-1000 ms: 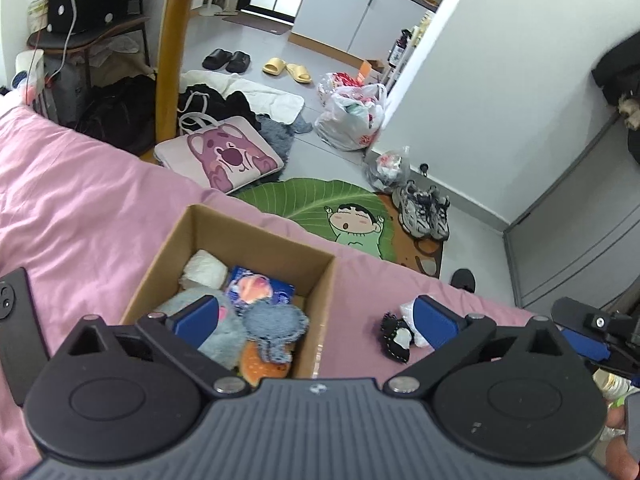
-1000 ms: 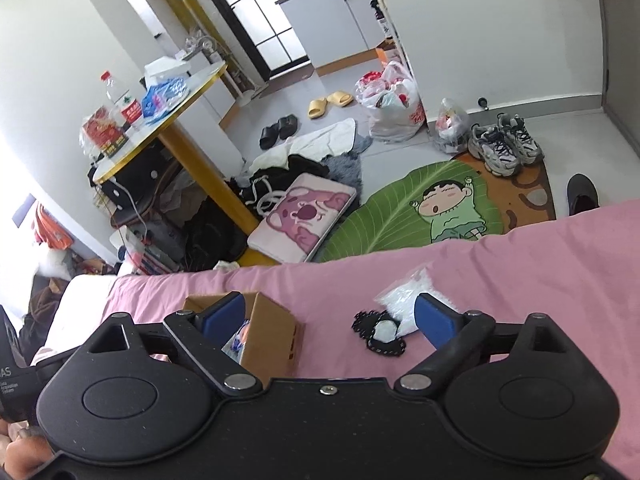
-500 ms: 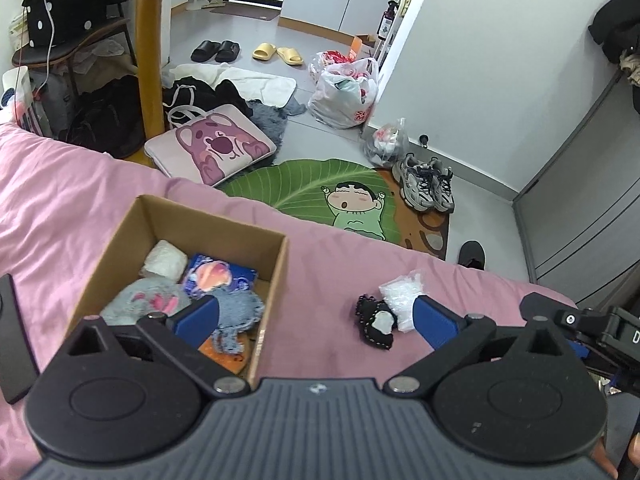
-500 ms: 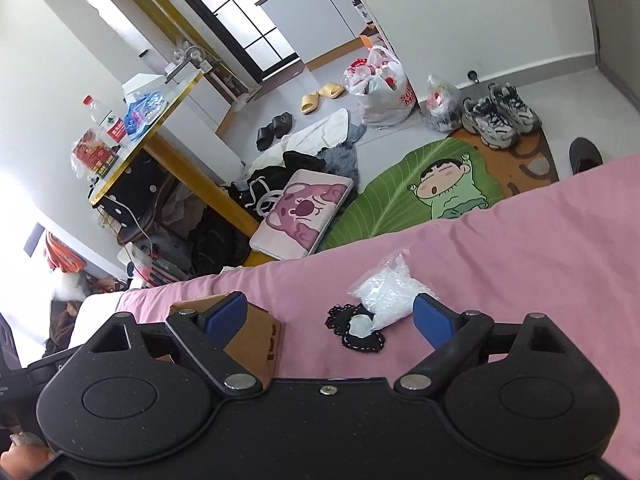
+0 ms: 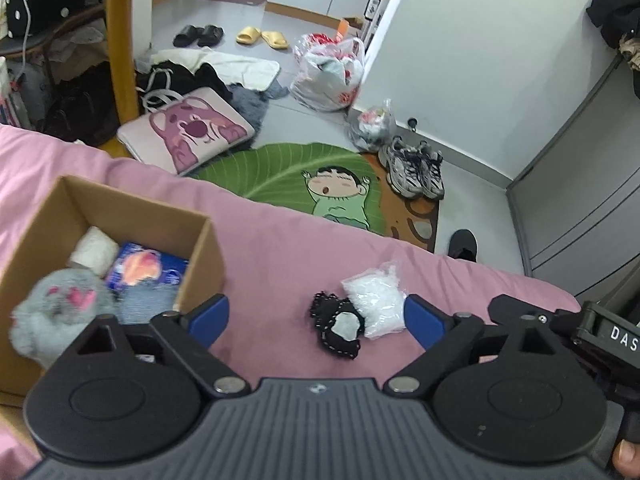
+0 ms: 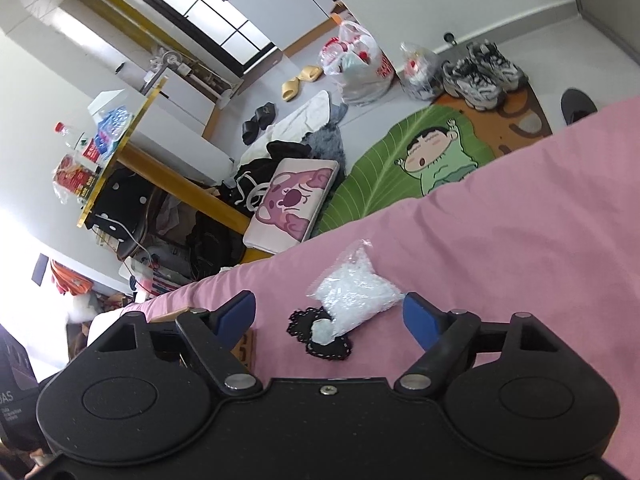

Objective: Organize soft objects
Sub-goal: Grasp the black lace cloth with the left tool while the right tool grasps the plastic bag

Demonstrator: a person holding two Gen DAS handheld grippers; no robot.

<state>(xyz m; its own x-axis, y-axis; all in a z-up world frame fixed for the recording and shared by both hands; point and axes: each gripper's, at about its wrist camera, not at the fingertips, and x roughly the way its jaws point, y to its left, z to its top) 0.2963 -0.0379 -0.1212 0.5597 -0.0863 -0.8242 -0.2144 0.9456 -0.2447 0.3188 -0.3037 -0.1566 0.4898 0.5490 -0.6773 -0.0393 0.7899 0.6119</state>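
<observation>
Both your grippers, left [image 5: 316, 314] and right [image 6: 330, 314], have jaws spread wide, grasping nothing. Between them on the pink bed [image 5: 280, 248] lie a crinkly clear bag of white filling [image 5: 374, 302] touching a black lace-edged pad [image 5: 336, 330].

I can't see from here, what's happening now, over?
Left gripper and right gripper open, empty. Clear bag of white bits overlapping black lace patch on pink bedsheet, outside cardboard box. Nothing blocking.
</observation>
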